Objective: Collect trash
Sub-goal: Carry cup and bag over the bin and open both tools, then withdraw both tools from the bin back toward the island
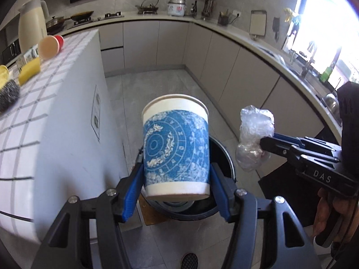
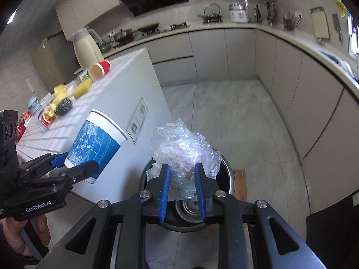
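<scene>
Left wrist view: your left gripper [image 1: 177, 174] had its jaws clamped on the paper cup [image 1: 176, 148], right gripper [image 2: 182, 188] pinching the plastic wrap [image 2: 184, 148], both over the bin [image 2: 228, 177], ready to drop.

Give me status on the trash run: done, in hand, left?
Done: nothing visibly binned. In hand: left gripper clamps a paper cup, right gripper a plastic wrap, both above the bin. Left: drop both; red cup still on the counter.
</scene>
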`<state>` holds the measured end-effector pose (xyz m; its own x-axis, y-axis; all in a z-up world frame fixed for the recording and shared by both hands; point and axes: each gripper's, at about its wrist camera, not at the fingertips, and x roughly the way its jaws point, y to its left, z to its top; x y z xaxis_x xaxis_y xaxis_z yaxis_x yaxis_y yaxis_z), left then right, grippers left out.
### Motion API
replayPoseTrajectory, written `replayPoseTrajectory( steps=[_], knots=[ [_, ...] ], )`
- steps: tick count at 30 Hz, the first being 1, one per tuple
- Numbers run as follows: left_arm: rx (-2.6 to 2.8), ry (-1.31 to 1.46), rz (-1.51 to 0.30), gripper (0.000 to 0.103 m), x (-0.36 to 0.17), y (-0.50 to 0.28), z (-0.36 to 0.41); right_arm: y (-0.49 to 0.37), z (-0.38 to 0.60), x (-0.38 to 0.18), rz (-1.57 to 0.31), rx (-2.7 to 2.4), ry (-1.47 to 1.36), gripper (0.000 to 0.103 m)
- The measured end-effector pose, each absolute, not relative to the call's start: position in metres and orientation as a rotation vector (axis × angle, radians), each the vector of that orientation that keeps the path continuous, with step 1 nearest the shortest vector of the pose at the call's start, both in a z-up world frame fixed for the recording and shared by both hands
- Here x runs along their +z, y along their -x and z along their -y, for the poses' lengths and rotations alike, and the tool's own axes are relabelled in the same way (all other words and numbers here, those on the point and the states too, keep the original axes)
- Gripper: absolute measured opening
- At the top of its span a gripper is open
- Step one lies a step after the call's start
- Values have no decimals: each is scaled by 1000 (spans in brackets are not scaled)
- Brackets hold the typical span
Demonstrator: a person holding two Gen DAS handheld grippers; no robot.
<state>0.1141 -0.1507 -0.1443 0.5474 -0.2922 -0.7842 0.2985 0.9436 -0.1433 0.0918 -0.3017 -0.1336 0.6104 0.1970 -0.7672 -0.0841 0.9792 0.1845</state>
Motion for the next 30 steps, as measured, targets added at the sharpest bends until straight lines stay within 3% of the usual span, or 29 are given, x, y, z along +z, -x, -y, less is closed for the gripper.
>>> replayPoseTrajectory(
  steps=[5,8,10,11,12,16,24,30],
  knots=[
    [-313,1,-1006,61,-178,-124,166,-109,310,-176,-978,227,-115,24],
    [-277,9,-1054,73,-192,-129,171,-123,314,-204,-1034,273,-102,25],
    [-241,21,-1081,76,-199,-131,170,-138,315,-227,-1100,236,-60,45],
    [-231,26,-1083,76,-201,-130,169,-144,319,-237,-1126,184,-41,74],
    [-210,19,-1084,77,-201,-128,168,-148,327,-244,-1144,142,-36,80],
    [-171,-2,-1084,84,-200,-124,169,-154,348,-246,-1156,79,-78,80],
    [-166,-11,-1052,92,-192,-121,173,-151,357,-231,-1110,72,-73,95],
    [-167,-9,-997,99,-169,-119,169,-145,363,-211,-1078,63,-73,97]
  ],
)
